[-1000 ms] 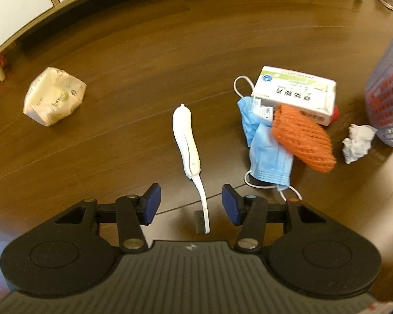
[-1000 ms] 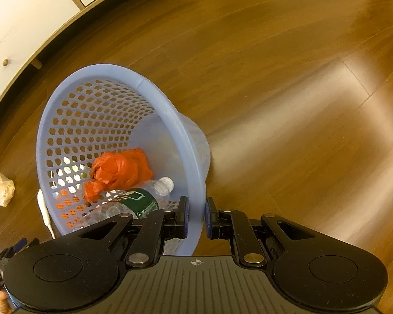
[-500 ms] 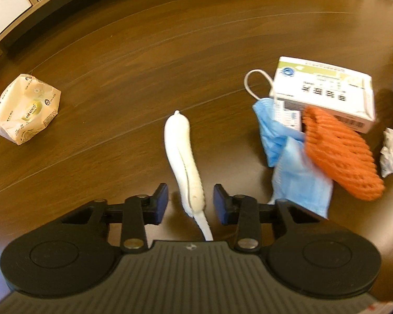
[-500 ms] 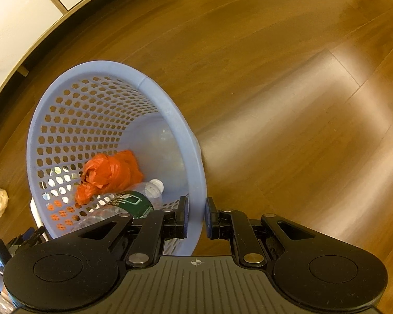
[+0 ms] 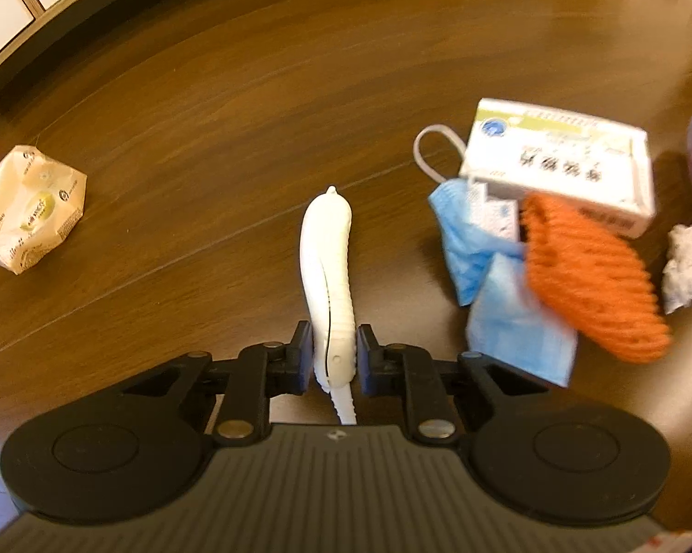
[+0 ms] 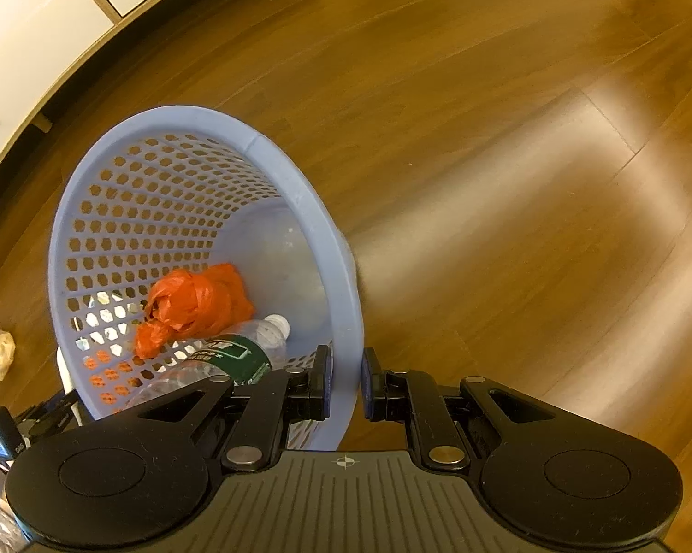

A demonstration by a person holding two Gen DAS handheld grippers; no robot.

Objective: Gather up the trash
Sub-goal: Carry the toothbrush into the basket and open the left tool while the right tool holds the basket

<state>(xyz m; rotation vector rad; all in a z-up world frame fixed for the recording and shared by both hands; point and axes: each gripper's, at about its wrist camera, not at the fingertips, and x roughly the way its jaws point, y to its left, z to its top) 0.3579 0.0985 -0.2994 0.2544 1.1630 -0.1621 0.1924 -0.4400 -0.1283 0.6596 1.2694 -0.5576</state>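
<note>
Fingers of the left gripper (image 5: 331,359) are clamped on a white toothbrush (image 5: 328,276), pads pressing its ribbed handle near the neck. It's one curvy white plastic brush, long axis running straight away from the fingers, fat handle end pointing forward, thin neck trailing back under the gripper.

Off to the right of those fingers: one blue face mask (image 5: 493,285), one orange mesh sleeve (image 5: 590,285), one white box (image 5: 558,166), one crumpled tissue (image 5: 687,262). Far left, one beige wrapper (image 5: 27,207).

Right gripper (image 6: 346,380) has its fingers pinched on the rim of one light blue basket (image 6: 272,161), tipped toward it. Inside: one orange bag (image 6: 193,304), one plastic bottle (image 6: 235,355).
</note>
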